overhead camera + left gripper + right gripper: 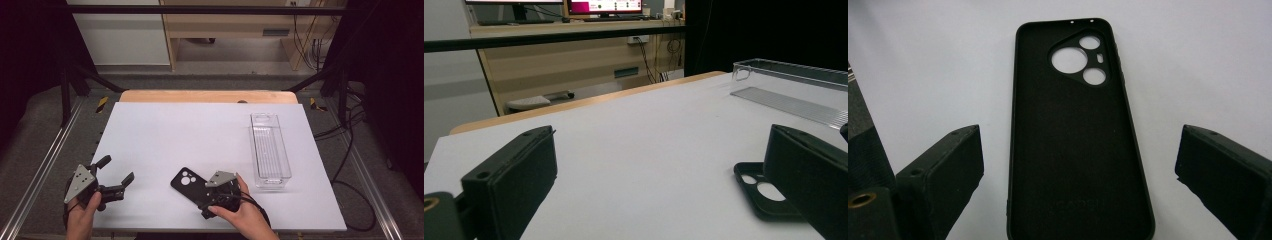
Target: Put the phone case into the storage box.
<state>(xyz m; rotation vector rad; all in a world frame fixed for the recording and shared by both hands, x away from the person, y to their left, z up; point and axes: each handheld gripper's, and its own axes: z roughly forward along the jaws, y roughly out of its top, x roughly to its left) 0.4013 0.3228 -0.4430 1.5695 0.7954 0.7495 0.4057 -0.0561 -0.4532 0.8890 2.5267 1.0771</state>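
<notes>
A black phone case [184,181] lies flat on the white table, inside face up, its camera cut-outs toward the far end. My right gripper [204,194] is open just behind it. In the right gripper view the case [1073,150] sits between the two wide-apart jaws of the right gripper [1080,145], and neither pad touches it. My left gripper [117,169] rests near the table's front left corner, open and with nothing between its jaws. In the left gripper view, the left gripper [659,170] faces across the table and the case [776,209] shows beside its right jaw.
A clear, empty plastic tray [270,150] stands lengthwise at the right of the table and is also in the left gripper view [794,75]. The white table top [200,125] ends in a wooden strip at the back. Metal frame rails run along both sides.
</notes>
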